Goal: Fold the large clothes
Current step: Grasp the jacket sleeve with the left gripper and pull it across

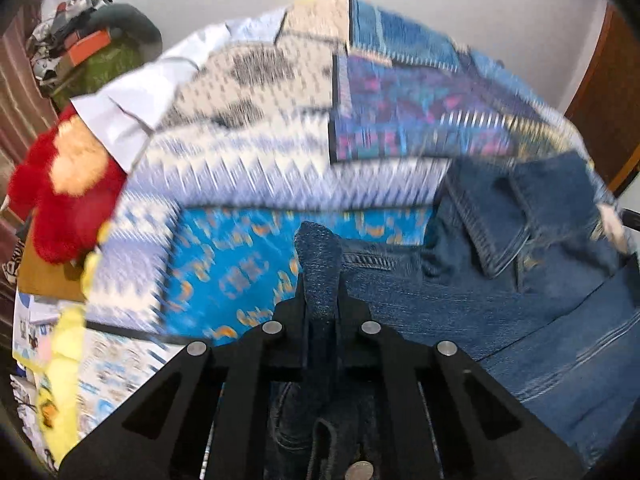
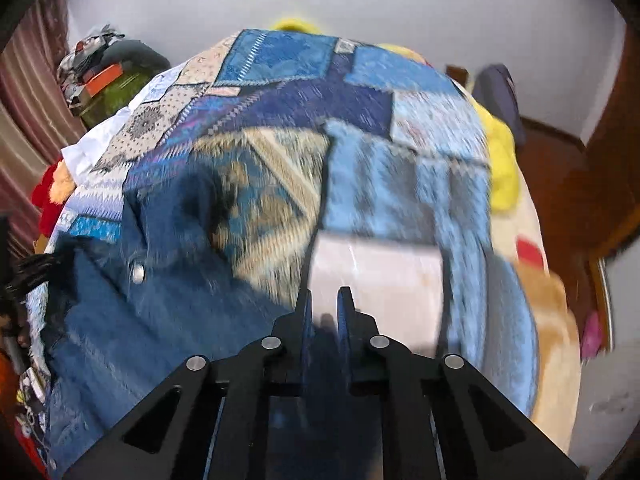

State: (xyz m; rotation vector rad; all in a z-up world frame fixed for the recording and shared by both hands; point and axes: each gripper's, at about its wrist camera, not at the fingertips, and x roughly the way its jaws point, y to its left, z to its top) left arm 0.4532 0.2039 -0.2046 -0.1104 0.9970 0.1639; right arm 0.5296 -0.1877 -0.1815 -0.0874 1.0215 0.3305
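A blue denim garment (image 1: 500, 292) lies on a bed covered by a blue patchwork quilt (image 1: 280, 140). My left gripper (image 1: 322, 276) is shut on a fold of the denim, which sticks up between its fingers. In the right wrist view the denim (image 2: 132, 320) spreads over the left of the quilt (image 2: 304, 92), with a metal button (image 2: 138, 273) showing. My right gripper (image 2: 325, 312) has its jaws nearly together with a narrow gap; denim seems to sit low between them, blurred. The view is motion-blurred.
A red and orange plush toy (image 1: 60, 184) lies at the bed's left edge. A yellow plush (image 2: 500, 168) lies at the right. A pile of clothes and boxes (image 1: 92, 48) stands at the back left. A wooden door (image 2: 608, 160) is at the right.
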